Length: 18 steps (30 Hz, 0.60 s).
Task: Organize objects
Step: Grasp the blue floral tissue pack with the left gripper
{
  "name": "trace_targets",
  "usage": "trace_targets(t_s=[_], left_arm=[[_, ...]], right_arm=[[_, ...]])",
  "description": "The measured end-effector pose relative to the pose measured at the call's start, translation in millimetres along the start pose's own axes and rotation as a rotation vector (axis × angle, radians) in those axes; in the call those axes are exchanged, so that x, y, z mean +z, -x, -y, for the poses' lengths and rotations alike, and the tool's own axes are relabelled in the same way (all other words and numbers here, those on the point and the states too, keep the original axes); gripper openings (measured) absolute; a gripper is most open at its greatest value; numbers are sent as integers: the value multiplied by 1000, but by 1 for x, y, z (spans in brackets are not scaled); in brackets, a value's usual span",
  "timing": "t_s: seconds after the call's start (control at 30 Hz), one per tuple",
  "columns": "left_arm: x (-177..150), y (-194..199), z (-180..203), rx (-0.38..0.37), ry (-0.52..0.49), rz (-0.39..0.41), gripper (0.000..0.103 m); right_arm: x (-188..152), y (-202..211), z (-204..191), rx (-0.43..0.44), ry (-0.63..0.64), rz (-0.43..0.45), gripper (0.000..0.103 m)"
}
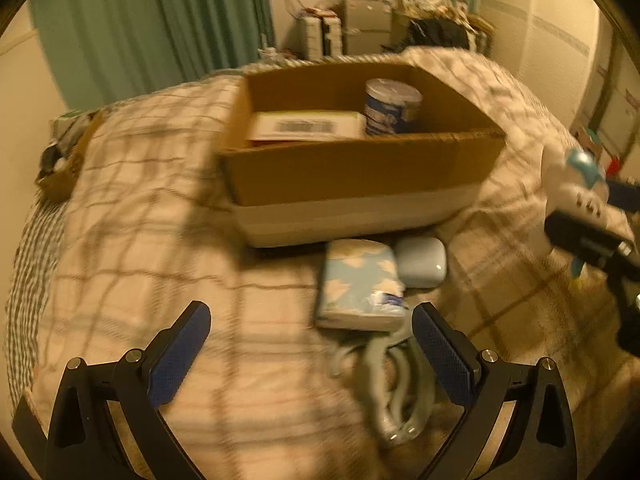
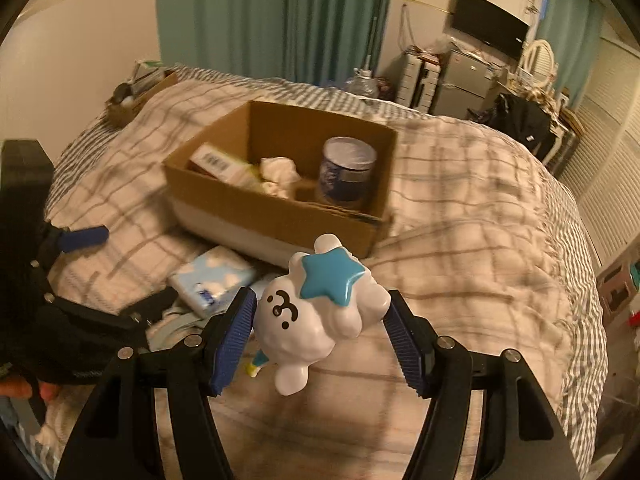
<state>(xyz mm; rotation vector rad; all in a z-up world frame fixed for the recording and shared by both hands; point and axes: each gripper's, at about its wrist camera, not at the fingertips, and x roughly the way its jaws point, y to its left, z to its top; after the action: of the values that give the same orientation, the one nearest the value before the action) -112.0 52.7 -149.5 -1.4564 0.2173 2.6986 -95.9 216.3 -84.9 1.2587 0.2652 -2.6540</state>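
Observation:
My right gripper (image 2: 320, 320) is shut on a white toy figure with a blue star (image 2: 316, 308) and holds it above the bed, in front of the cardboard box (image 2: 280, 216). The toy also shows at the right edge of the left wrist view (image 1: 576, 184). The box (image 1: 360, 168) holds a blue can (image 1: 390, 106), a flat labelled box (image 1: 308, 126) and a white crumpled item (image 2: 280, 176). My left gripper (image 1: 312, 336) is open and empty above the blanket. A light-blue tissue pack (image 1: 358, 284), a pale blue case (image 1: 422, 262) and a grey cable (image 1: 394, 384) lie by its right finger.
The bed has a checked blanket (image 1: 140, 240). A small box of clutter (image 2: 136, 92) sits at the bed's far left corner. Green curtains (image 2: 260, 20), a small fridge (image 2: 464, 84) and a wall TV (image 2: 492, 26) stand beyond the bed.

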Motion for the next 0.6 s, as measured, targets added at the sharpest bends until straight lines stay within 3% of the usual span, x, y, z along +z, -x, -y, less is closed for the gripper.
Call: trace_targets(t_s=[0.2,0.27,0.4,0.47,0.6], left_arm=[[3,-27,18,-22,-60,-44,101],[4,-35,20,-39,-69,-67,89],[3,-47,27,-60,-107,-92,77],[3,-48,28,-92,-110,-95,59],[1,-39,26,-96,-102,-75,55]], right_arm=[[-8,-8,9,26,-33,-2,65],[-9,-9,9,37,-35,-4,65],[-10,-12,10,46,-42,-6,65],[-11,-12,10,44,-44,-7,65],[-12,-7,8,41,-45,0,65]])
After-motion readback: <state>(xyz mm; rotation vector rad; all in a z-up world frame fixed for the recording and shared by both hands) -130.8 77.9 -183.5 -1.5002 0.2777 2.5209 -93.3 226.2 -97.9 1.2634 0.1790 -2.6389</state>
